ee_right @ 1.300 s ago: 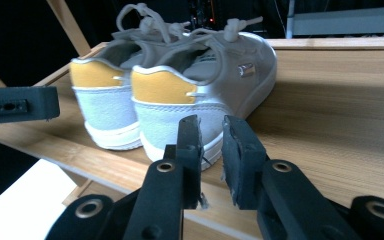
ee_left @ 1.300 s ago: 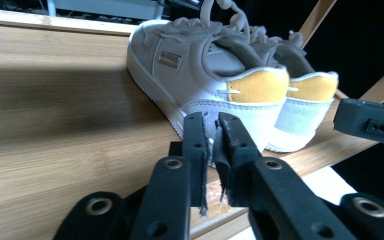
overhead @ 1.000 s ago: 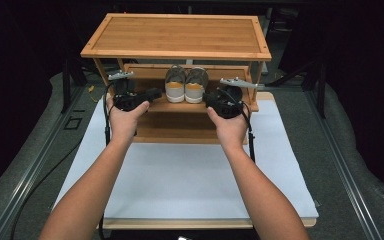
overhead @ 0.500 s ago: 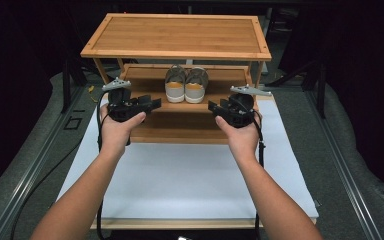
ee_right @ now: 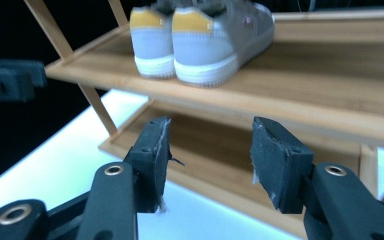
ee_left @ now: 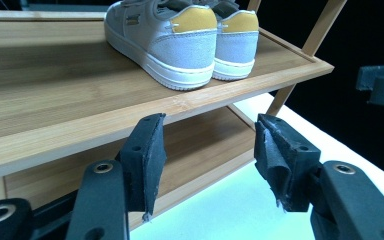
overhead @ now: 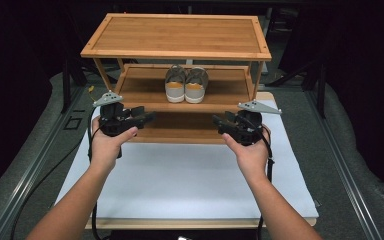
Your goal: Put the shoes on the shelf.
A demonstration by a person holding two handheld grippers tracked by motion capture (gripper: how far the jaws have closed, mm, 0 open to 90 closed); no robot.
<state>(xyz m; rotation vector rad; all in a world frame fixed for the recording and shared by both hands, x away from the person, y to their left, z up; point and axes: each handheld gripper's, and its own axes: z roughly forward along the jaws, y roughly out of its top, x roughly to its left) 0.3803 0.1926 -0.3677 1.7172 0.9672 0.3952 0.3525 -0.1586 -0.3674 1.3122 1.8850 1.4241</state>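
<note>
With the pair of shoes (overhead: 186,85) set on the middle shelf (overhead: 145,89), both grippers' fingers have just been spread empty and drawn back from it.

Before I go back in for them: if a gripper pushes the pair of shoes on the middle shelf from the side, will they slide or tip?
The pair of shoes would probably slide: the soles sit flat on smooth wood. They look low and wide, so tipping seems unlikely. The middle shelf has a raised edge that may stop them.
</note>
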